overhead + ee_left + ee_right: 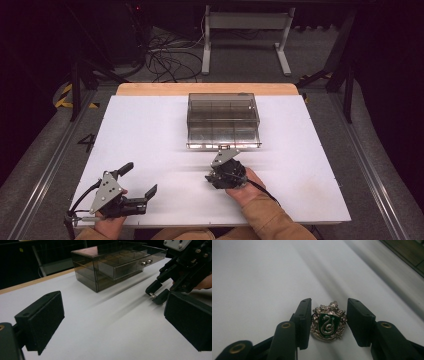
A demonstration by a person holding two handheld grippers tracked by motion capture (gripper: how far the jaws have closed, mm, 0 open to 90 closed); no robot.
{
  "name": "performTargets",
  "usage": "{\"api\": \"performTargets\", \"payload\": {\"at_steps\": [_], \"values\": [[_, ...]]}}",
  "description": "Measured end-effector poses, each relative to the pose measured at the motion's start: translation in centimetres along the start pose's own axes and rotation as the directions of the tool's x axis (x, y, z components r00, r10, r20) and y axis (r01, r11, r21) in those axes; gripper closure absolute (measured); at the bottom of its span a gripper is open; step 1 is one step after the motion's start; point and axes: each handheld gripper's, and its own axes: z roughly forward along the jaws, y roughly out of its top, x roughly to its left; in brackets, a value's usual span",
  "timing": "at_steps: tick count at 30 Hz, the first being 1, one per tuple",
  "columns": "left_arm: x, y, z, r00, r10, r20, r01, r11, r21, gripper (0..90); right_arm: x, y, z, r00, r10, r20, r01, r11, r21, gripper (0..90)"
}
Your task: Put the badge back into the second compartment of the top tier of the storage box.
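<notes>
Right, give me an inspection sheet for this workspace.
Surface: white board on a wooden table, bare.
Job's things: smoky clear drawer box, top drawer pulled out; silver badge with a green snake shield.
Clutter: nothing seen.
Grippers: left gripper open, fingers wide; right gripper closed around the badge, which lies on the board.
Cables: a black lead on each gripper; loose tangle on the floor.
Surroundings: dark room, grey desk frame.

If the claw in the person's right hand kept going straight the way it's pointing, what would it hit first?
Probably the smoky drawer box. The right claw points at its open top drawer, with bare table between. It grips a small badge, which would likely touch first.
</notes>
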Motion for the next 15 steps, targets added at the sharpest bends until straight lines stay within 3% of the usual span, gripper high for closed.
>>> {"api": "performTargets", "payload": {"at_steps": [15], "values": [[0.0,0.0,-0.1,1.0,0.001,-0.002,-0.001,1.0,-0.003,3.6,0.3,0.2,-2.3,0.9999,-0.016,0.0,0.016,0.998,-0.063,56.5]]}}
